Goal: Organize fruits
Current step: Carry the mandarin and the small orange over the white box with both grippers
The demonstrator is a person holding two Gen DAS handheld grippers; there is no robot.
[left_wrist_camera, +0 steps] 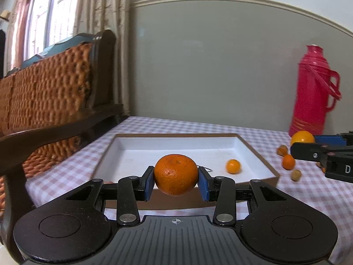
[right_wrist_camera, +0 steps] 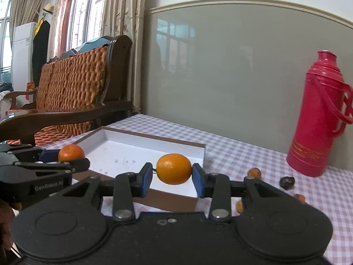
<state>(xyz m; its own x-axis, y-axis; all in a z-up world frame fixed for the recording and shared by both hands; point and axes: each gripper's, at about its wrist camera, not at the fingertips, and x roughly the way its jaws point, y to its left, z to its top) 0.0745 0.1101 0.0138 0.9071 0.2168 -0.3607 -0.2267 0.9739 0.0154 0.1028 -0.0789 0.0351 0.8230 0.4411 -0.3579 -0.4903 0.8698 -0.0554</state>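
Note:
My left gripper (left_wrist_camera: 176,176) is shut on a deep orange mandarin (left_wrist_camera: 176,174), held above the near rim of a white tray with a brown edge (left_wrist_camera: 176,135). One small orange (left_wrist_camera: 233,166) lies inside the tray on the right. My right gripper (right_wrist_camera: 174,172) is shut on a lighter orange (right_wrist_camera: 174,169), over the tray's near right corner (right_wrist_camera: 198,152). Each gripper shows in the other's view: the right gripper (left_wrist_camera: 303,142) with its orange (left_wrist_camera: 302,137) at the right edge, the left gripper (right_wrist_camera: 70,156) with its mandarin (right_wrist_camera: 71,152) at the left.
A tall red thermos (right_wrist_camera: 320,119) stands at the back right of the checked tablecloth (left_wrist_camera: 264,137). Small fruits and brown nuts (left_wrist_camera: 288,161) (right_wrist_camera: 286,182) lie scattered right of the tray. A wicker chair (left_wrist_camera: 44,88) stands against the table's left side.

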